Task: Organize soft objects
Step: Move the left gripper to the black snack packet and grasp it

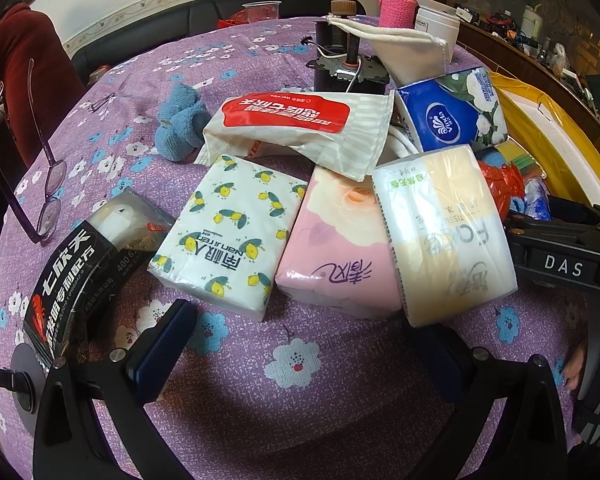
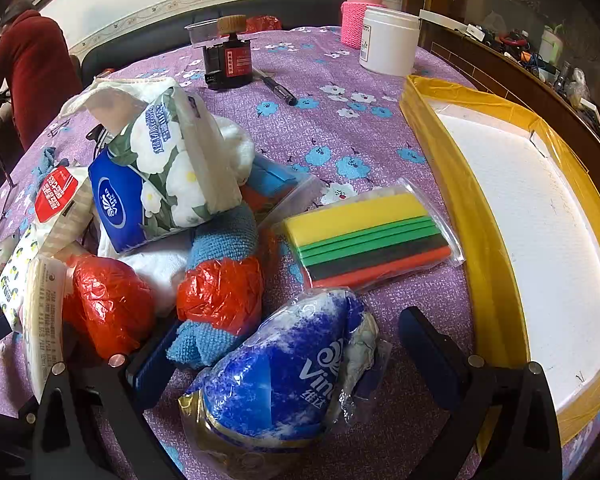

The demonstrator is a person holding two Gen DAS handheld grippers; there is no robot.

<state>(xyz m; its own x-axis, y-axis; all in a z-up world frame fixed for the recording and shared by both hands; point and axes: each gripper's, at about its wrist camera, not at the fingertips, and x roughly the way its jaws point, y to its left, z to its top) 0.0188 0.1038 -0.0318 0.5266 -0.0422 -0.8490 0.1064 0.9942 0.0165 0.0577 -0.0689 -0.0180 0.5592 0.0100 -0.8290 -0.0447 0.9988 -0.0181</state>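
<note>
My left gripper (image 1: 300, 360) is open over bare cloth, just short of three tissue packs: a lemon-print pack (image 1: 228, 236), a pink pack (image 1: 336, 248) and a white-and-yellow pack (image 1: 448, 236). Behind them lie a red-labelled wet-wipe pack (image 1: 296, 128) and a blue Vinda tissue pack (image 1: 452, 112). My right gripper (image 2: 296, 364) is open around a crumpled blue Vinda wrapper (image 2: 284, 372), which sits between the fingers without being squeezed. Nearby are red plastic bundles (image 2: 220, 292), a blue cloth (image 2: 224, 236) and a bag of coloured foam sheets (image 2: 364, 236).
A yellow-rimmed white foam tray (image 2: 488, 240) lies at the right. Glasses (image 1: 48, 184), a black snack packet (image 1: 68, 280), a blue sock (image 1: 180, 120), a small motor (image 2: 228, 60), a pen (image 2: 280, 88), a white jar (image 2: 388, 40) and a pink bottle (image 2: 360, 12) are on the purple flowered tablecloth (image 1: 292, 412). A person in red sits far left.
</note>
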